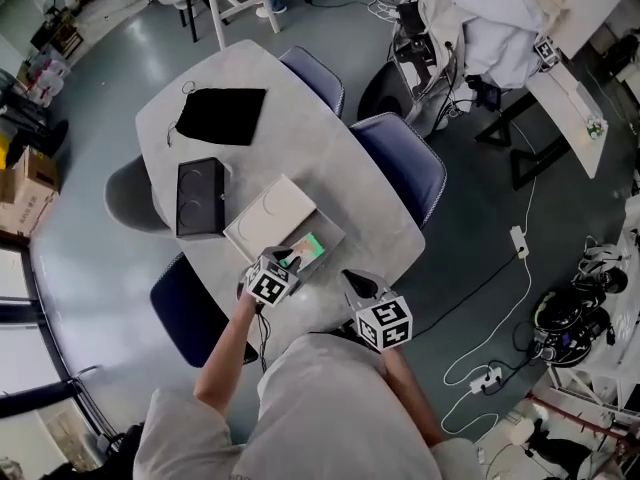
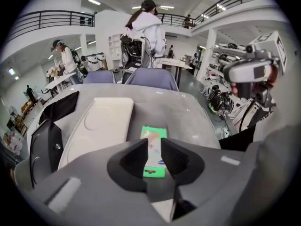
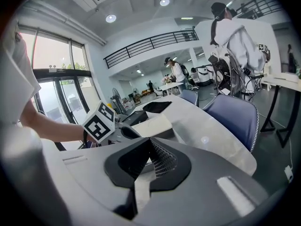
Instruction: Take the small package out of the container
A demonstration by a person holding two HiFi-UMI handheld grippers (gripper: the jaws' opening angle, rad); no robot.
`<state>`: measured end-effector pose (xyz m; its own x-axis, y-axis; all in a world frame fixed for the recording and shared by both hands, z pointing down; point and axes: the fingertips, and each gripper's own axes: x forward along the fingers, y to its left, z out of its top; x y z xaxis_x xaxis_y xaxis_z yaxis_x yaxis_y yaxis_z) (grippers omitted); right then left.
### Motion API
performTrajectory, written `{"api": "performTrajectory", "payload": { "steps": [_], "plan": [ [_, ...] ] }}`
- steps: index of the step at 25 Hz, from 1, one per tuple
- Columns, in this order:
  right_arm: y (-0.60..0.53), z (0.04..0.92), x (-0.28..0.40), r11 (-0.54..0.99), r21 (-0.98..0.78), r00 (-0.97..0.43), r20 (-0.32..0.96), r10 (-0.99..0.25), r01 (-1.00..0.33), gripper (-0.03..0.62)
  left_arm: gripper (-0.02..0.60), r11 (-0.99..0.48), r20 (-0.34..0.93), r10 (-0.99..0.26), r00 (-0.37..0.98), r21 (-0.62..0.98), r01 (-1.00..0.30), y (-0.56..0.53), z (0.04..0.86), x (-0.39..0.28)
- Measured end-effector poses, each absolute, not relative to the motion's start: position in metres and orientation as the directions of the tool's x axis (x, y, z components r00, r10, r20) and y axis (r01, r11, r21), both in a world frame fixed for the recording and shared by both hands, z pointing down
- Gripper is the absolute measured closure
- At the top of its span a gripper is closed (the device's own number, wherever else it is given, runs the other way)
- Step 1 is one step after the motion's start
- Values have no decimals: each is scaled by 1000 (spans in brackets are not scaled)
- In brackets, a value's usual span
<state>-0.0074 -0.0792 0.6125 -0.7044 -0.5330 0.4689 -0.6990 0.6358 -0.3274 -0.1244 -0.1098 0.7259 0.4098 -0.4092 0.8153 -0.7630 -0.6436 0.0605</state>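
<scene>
Left claw [image 2: 154, 147]: released, jaws a narrow gap apart, nothing pinched. The small package [image 2: 154, 134], green with a hang hole at its near end, shows face-up through that gap. It lies flat on the worktop [image 2: 193, 114] directly under and just ahead of the tips. It is wider than the gap and seen flat-on, not edge-on, so the claw is hovering over it, not gripping it.

The white container [image 2: 101, 124] is just to the left of this claw and runs forward from it. It is closed or lid-side up, with a round emboss on top. The package is just beside it on the claw's right, not inside, so I judge it already out. It is probably placed close to the container's edge for a short carry.

A black box [image 1: 200, 198] sits further left of the left claw. A black pouch [image 1: 222, 114] is well ahead of it. Both are apart from the package.

Right claw [image 3: 149, 142]: clenched, tips meeting, empty. It is held low at the near worktop edge, to the right of the left claw and well apart from the package. It looks parked out of the way so the left side has room.

Judgement: the removal is done or nearly done. If a re-grip is needed, the flat package flush on the worktop would be awkward to get a jaw under.
</scene>
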Motion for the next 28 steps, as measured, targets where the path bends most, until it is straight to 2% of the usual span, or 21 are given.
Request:
{"api": "performTrajectory", "payload": {
  "steps": [5,10,16,21,28],
  "plan": [
    [-85,622,-20,655,-343,-725,480,-494,-673,592,417,-669,854,-355,382,54,-742,-116,750,-123],
    [-88,627,-27,681,-356,-749,489,-448,-640,592,347,-695,886,-304,350,46,-718,-113,765,-115],
    [-89,634,-28,698,-363,-760,503,-411,-618,593,310,-681,898,-314,309,14,-732,-111,776,-113],
    [-95,643,-16,679,-384,-758,506,-412,-626,594,282,-684,912,-304,276,-7,-730,-113,787,-112],
    [-99,645,-11,663,-405,-759,501,-416,-630,592,204,-704,936,-251,246,-2,-710,-114,803,-109]
  ]
}}
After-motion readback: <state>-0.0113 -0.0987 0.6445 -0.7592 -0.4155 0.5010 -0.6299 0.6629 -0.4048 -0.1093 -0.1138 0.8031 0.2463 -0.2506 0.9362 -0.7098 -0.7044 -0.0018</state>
